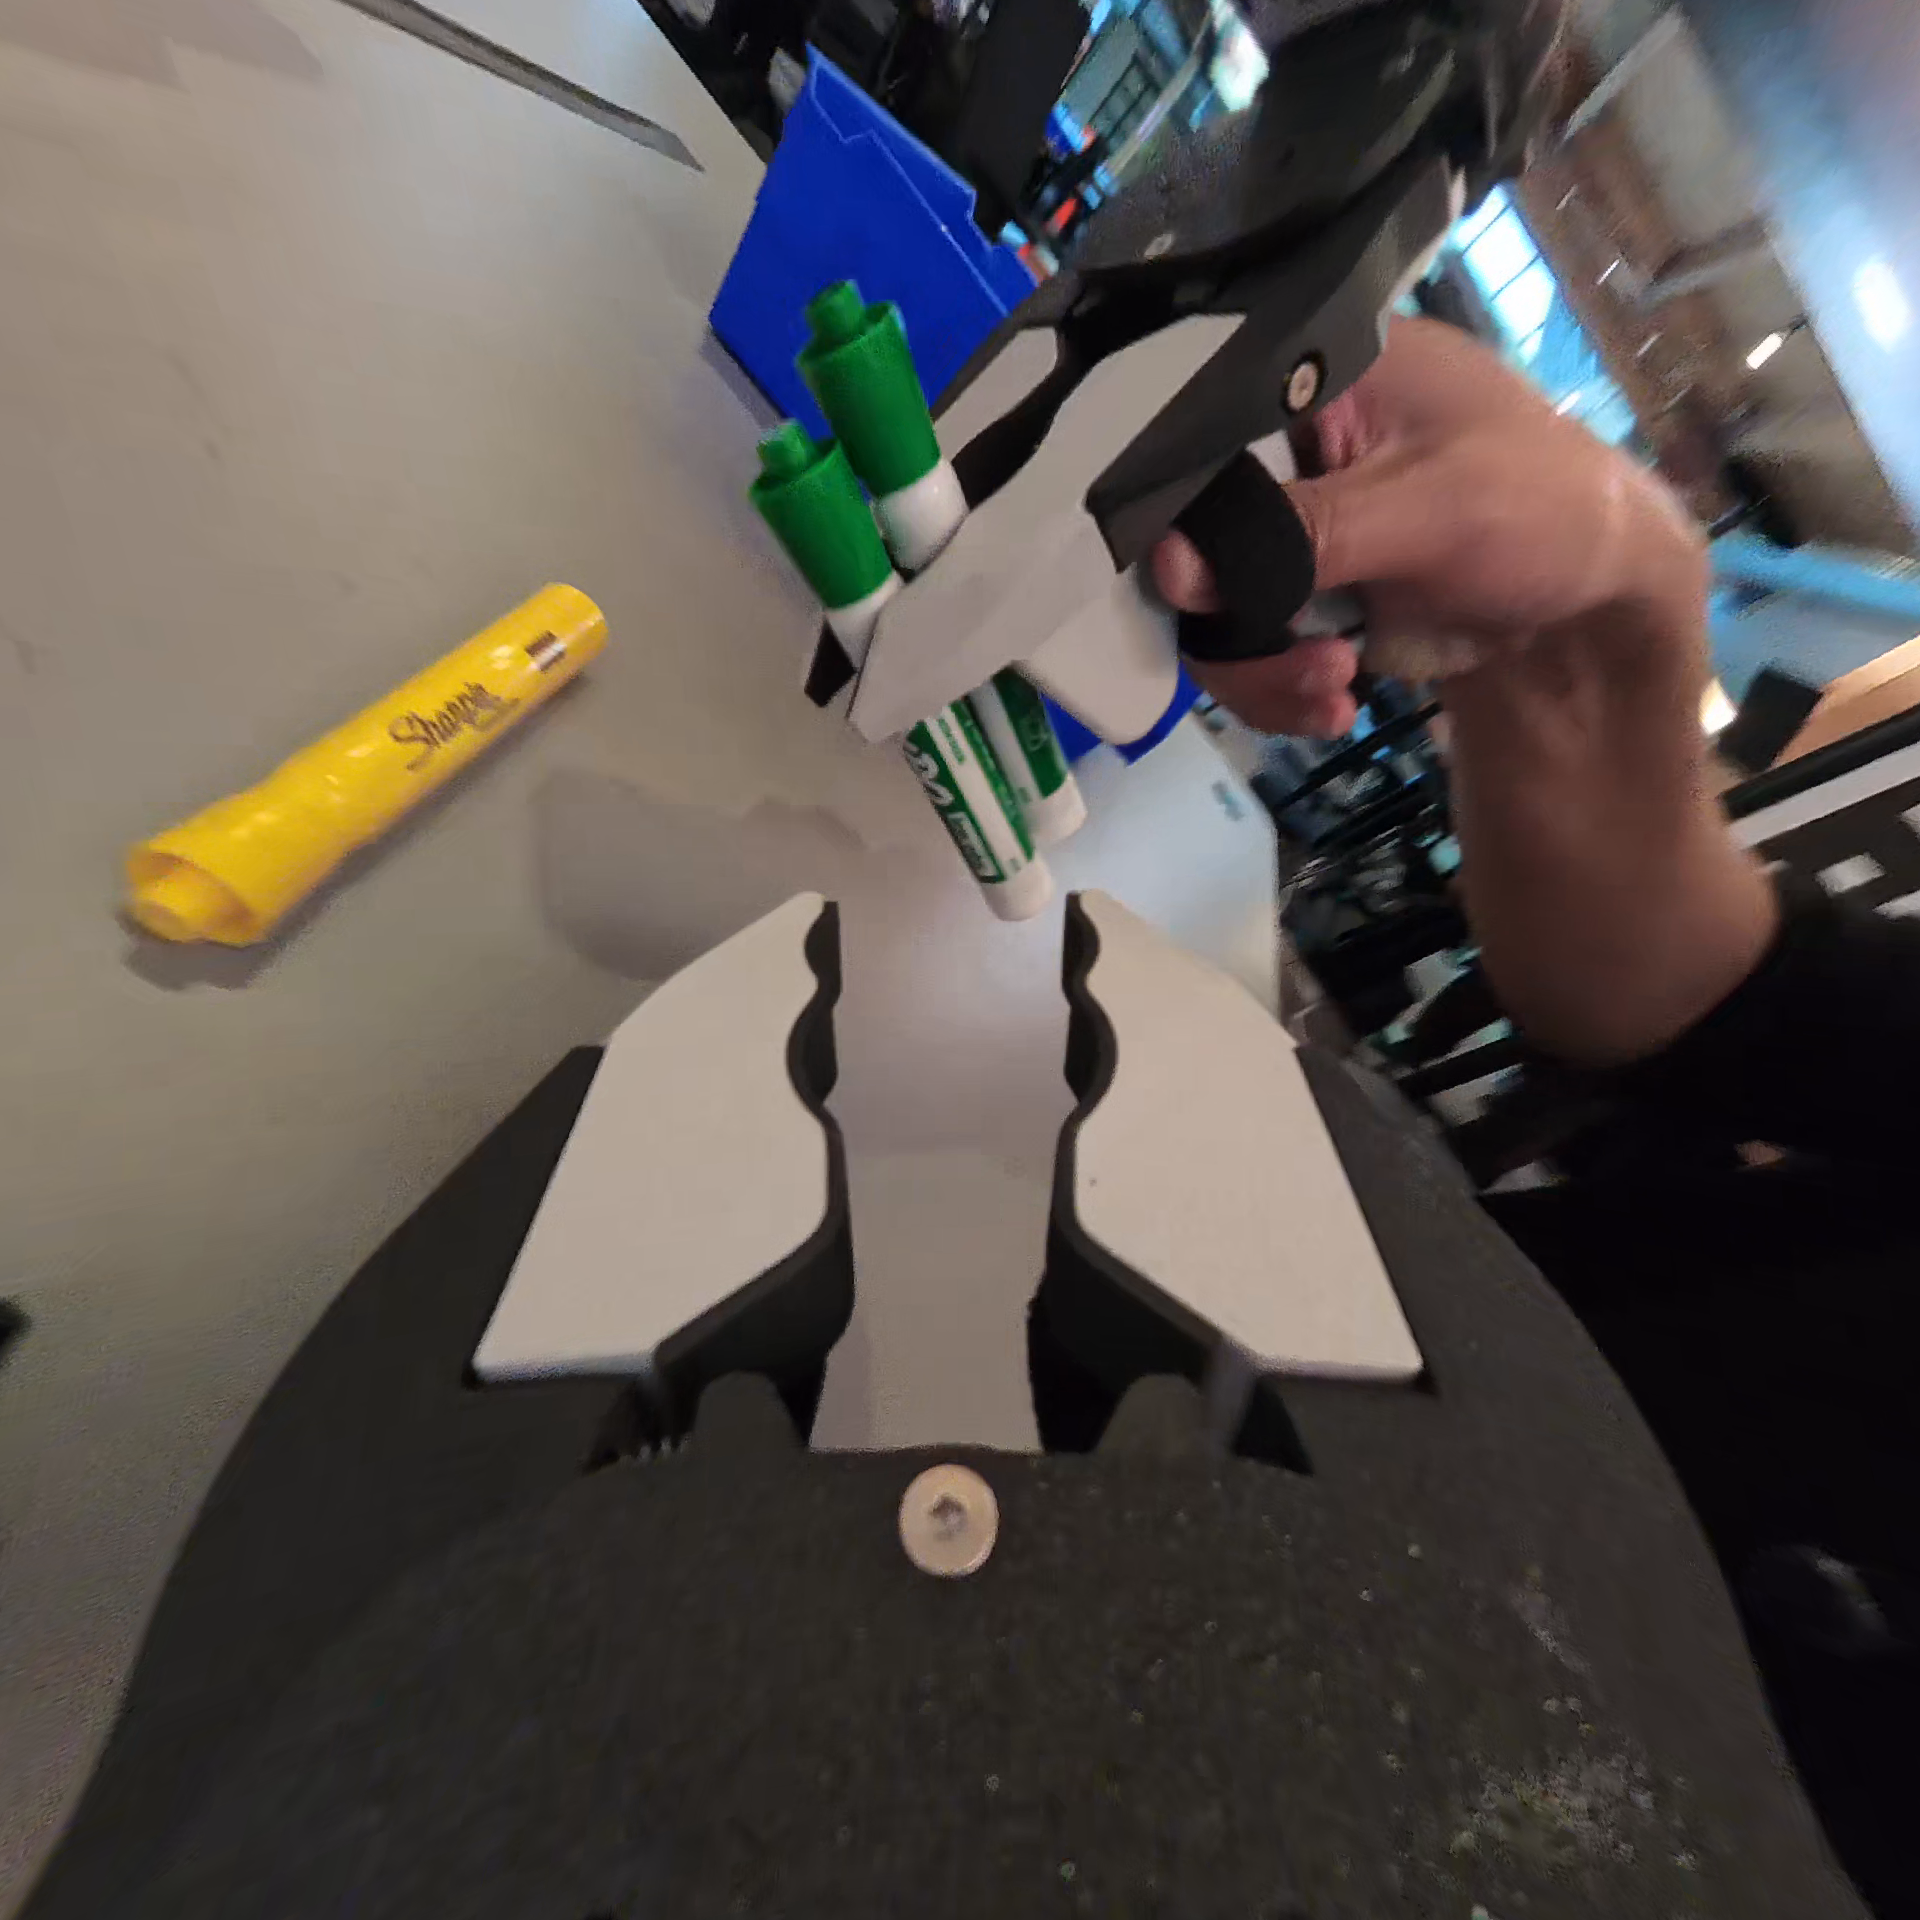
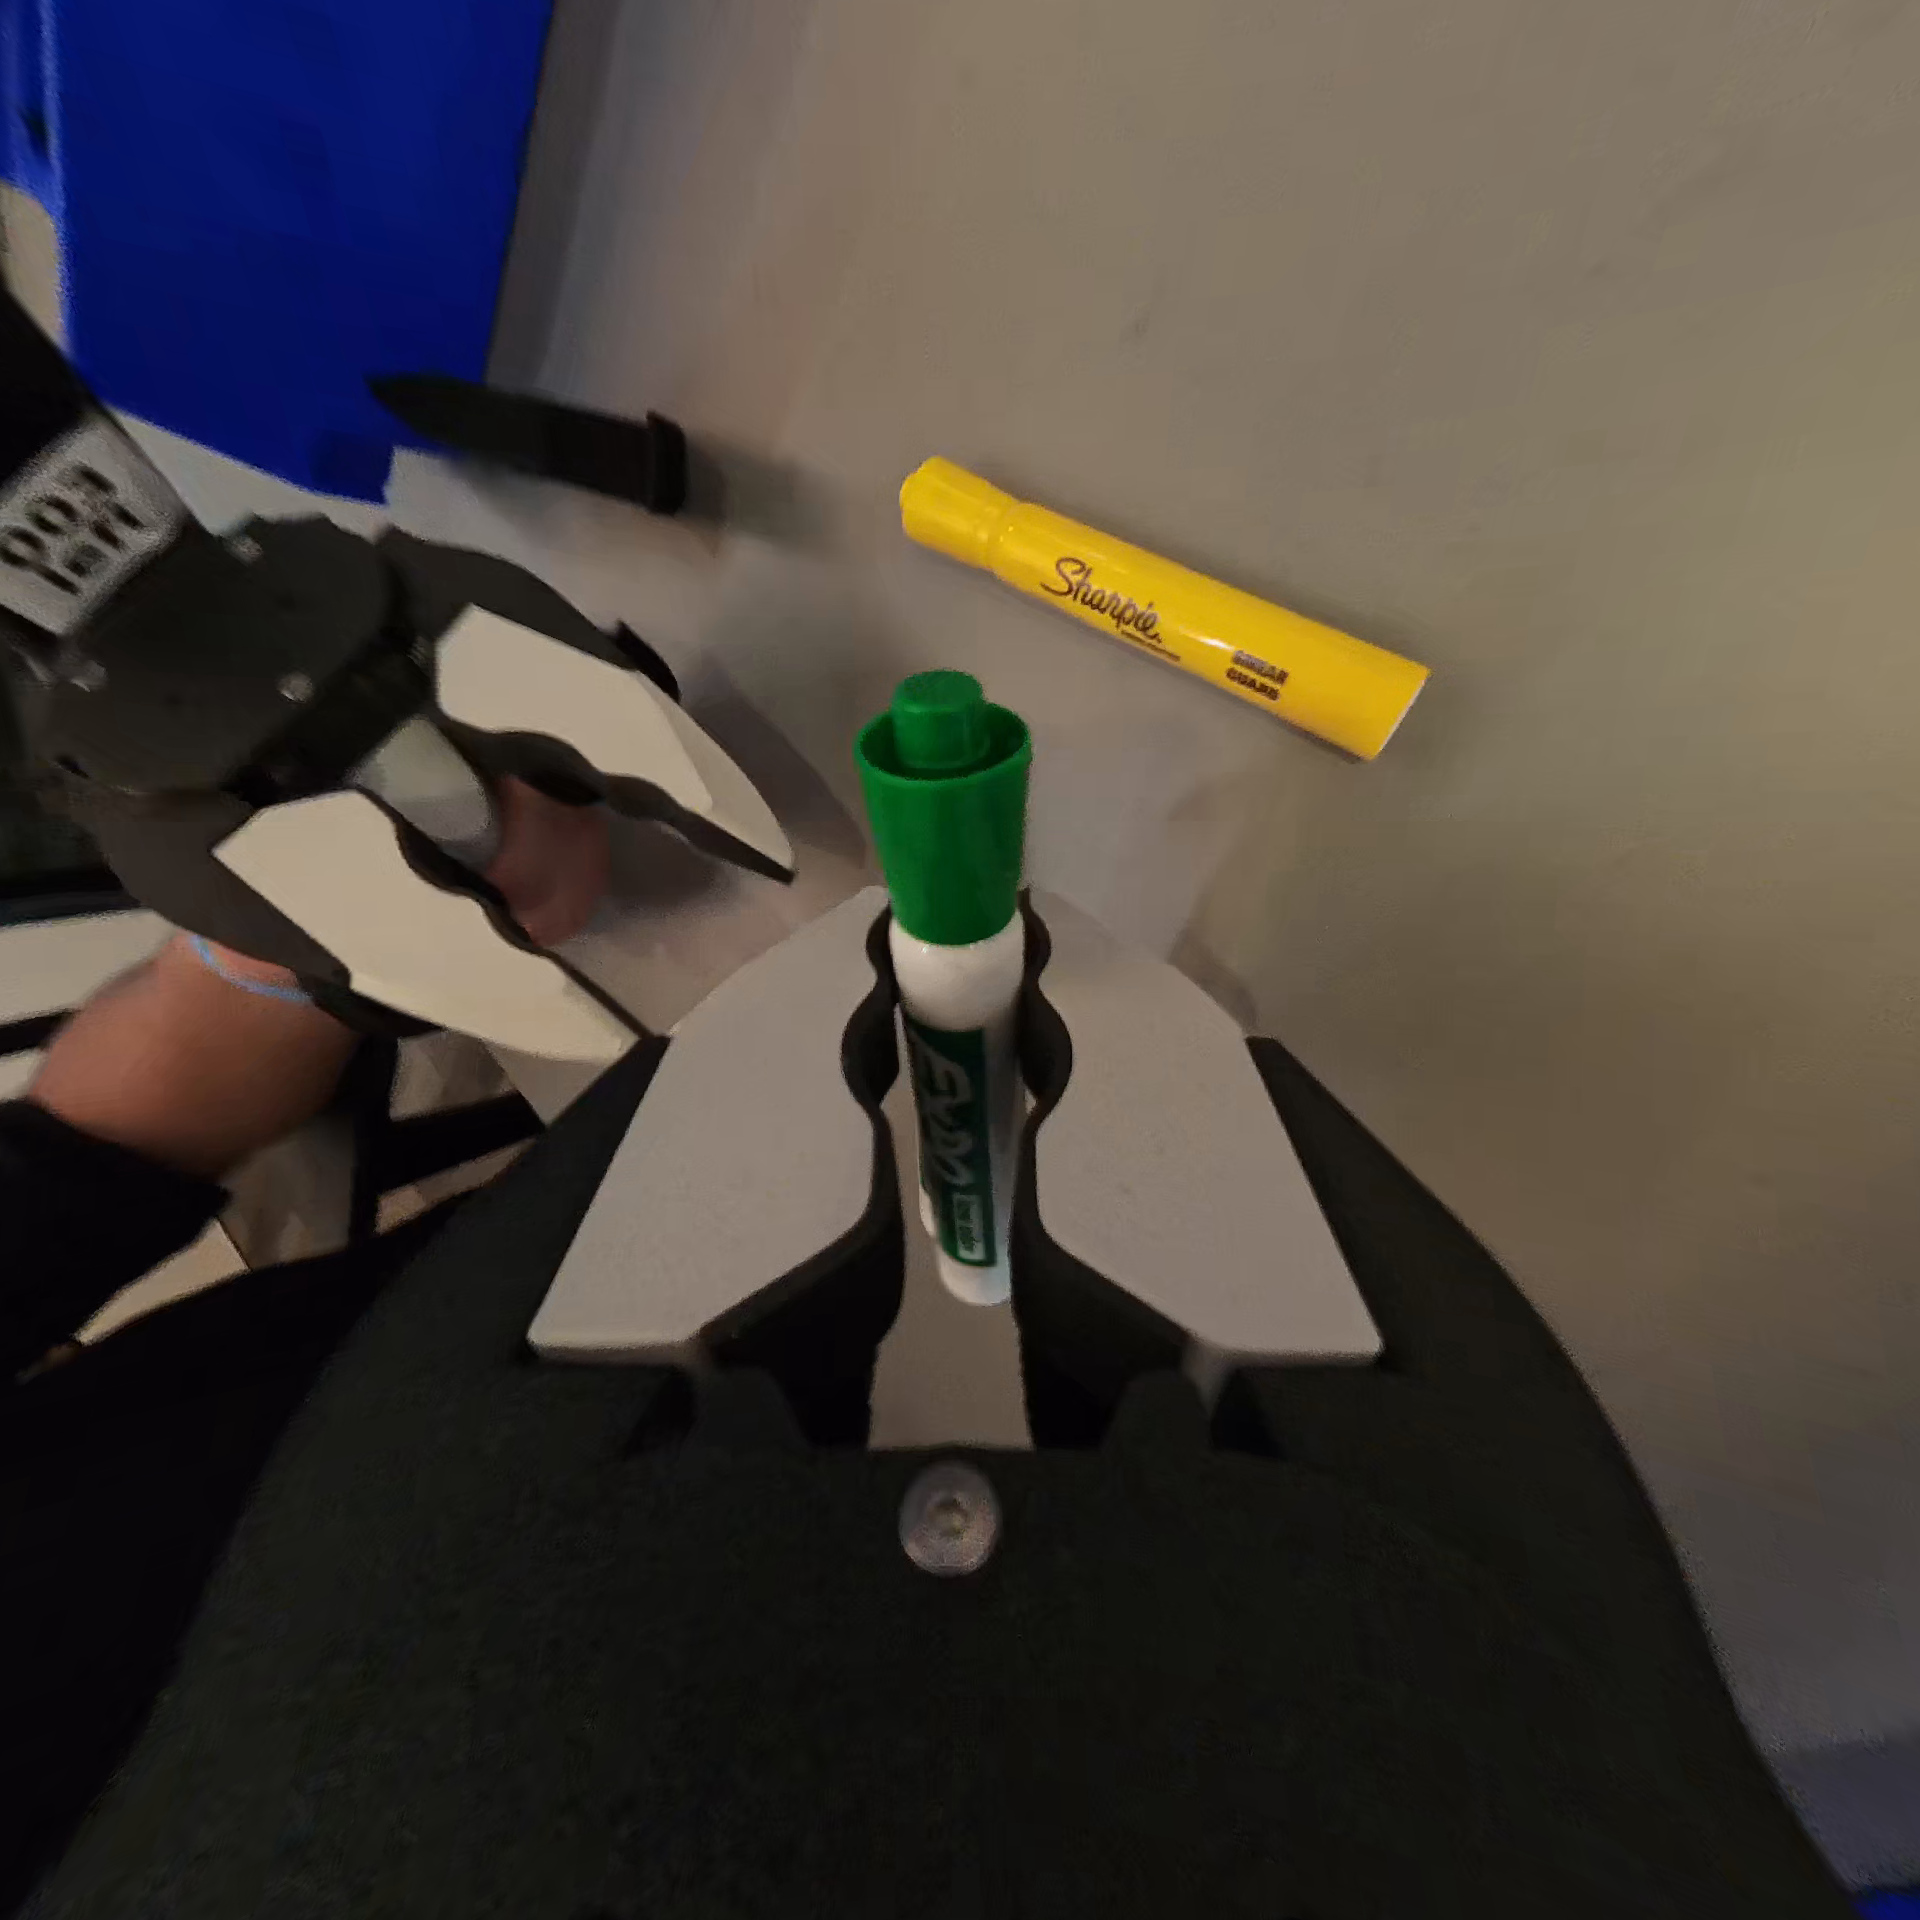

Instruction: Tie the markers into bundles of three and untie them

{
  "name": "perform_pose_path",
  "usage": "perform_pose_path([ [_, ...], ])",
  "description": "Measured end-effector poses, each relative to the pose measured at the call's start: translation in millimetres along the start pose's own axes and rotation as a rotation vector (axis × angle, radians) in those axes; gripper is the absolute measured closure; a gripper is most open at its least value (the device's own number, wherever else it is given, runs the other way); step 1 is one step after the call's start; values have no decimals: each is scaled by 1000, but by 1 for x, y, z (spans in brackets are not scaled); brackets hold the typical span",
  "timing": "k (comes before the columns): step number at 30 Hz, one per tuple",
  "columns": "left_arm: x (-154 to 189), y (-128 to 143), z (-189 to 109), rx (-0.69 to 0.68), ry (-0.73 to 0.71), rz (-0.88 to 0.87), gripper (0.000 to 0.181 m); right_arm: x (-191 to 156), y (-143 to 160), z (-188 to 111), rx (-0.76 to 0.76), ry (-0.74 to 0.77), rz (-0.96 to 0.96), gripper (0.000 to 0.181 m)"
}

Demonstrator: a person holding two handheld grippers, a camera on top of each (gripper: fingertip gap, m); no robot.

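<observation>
Right wrist view | right gripper (image 2: 956,935) clamps 2 green markers (image 2: 951,935) | left gripper (image 1: 945,914) spread, empty

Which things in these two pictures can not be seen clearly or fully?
- Green-capped white markers: left wrist view shows two caps; right wrist view shows one, hiding the other behind it.
- Any tie or band: the right gripper, its jaws closed on the markers, covers their middles.
- Flat black object on the grey table: too blurred to identify.
- Blue plastic bin: cut off, contents unseen.
</observation>
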State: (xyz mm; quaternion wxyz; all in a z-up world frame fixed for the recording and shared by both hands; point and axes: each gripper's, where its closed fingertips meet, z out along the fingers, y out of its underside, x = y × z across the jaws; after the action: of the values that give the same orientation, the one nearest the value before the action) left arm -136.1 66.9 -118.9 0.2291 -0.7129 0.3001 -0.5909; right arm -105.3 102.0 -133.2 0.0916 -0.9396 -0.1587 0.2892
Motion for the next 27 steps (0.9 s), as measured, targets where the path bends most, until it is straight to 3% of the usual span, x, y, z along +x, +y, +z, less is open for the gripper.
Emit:
perform_pose_path([
  [4, 0, 4, 7, 53, 6, -150, 136, -5, -3, -1, 75, -65, 109, 161],
  [7, -1, 20, 19, -31, -68, -125, 127, -7, -3, 2, 114, -104, 163, 161],
  [18, 5, 8, 22, -38, 114, -241, 126, -19, -12, 10, 245, -387, 353, 160],
  [27, 3, 9, 29, -98, 142, -351, 149, -22, -12, 17, 309, -506, 428, 160],
])
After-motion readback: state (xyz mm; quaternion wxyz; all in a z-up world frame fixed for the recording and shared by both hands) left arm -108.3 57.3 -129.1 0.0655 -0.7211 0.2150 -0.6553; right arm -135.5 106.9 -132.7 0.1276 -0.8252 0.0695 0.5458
